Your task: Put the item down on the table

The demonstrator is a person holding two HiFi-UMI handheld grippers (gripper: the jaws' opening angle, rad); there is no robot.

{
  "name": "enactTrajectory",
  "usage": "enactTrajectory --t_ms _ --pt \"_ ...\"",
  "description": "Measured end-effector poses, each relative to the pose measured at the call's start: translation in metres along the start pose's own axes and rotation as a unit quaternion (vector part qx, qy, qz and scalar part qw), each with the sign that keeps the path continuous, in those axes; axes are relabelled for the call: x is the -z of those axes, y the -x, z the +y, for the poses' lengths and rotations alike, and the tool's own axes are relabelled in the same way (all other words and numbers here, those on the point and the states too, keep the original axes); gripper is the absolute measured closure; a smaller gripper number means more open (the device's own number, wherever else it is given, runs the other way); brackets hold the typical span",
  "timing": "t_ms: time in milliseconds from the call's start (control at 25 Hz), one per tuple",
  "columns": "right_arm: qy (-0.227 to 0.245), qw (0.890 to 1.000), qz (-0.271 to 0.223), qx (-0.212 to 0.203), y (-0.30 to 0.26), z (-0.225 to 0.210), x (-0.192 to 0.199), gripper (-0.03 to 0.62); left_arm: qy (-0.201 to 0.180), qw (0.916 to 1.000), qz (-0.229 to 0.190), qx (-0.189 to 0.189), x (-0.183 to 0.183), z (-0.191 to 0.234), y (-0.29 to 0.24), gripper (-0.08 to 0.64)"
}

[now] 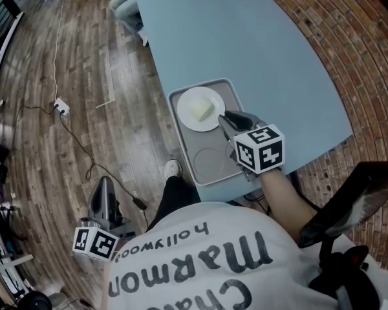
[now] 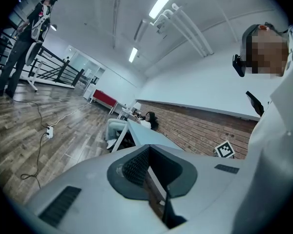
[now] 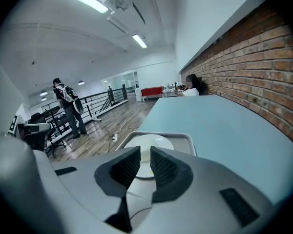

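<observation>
We see a pale blue table (image 1: 246, 44) and a grey tray (image 1: 210, 163). At the tray's twelve o'clock, a white plate (image 1: 193, 102) bears a cream lump (image 1: 202, 112). The right gripper (image 1: 227, 118) is grey, its cube (image 1: 259, 148) patterned in black-and-white squares. Brown plank floor (image 1: 64, 76) lies at nine o'clock, red-brown brick (image 1: 349, 37) at three.

A pale blue table (image 1: 258, 44) stands on a wood-plank floor (image 1: 84, 76), with brick paving along its right side. 1 grey tray (image 1: 207, 166) lies flat on the table at the near edge, close to the left side.
</observation>
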State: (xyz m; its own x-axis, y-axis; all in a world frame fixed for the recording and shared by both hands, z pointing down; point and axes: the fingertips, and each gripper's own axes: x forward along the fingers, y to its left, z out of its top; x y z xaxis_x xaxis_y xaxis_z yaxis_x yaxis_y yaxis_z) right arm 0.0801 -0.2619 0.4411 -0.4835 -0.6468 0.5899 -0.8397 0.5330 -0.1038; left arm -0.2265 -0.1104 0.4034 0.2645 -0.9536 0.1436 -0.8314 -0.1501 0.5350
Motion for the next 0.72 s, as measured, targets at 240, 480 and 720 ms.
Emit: enactTrajectory --t_ms 240,480,720 --pt "-0.047 0.999 -0.021 -0.011 0.036 0.003 0.013 0.566 -0.006 0.9999 -0.01 0.011 0.007 -0.015 0.021 0.555" --pt "-0.025 0.999 -0.022 -0.014 0.065 0.004 0.029 0.581 -0.01 0.9997 -0.012 0.021 0.018 -0.031 0.037 0.555" --pt "-0.009 1.0 0.007 -0.02 0.08 0.0 0.049 0.583 -0.017 0.999 -0.001 0.042 0.033 -0.052 0.043 0.555"
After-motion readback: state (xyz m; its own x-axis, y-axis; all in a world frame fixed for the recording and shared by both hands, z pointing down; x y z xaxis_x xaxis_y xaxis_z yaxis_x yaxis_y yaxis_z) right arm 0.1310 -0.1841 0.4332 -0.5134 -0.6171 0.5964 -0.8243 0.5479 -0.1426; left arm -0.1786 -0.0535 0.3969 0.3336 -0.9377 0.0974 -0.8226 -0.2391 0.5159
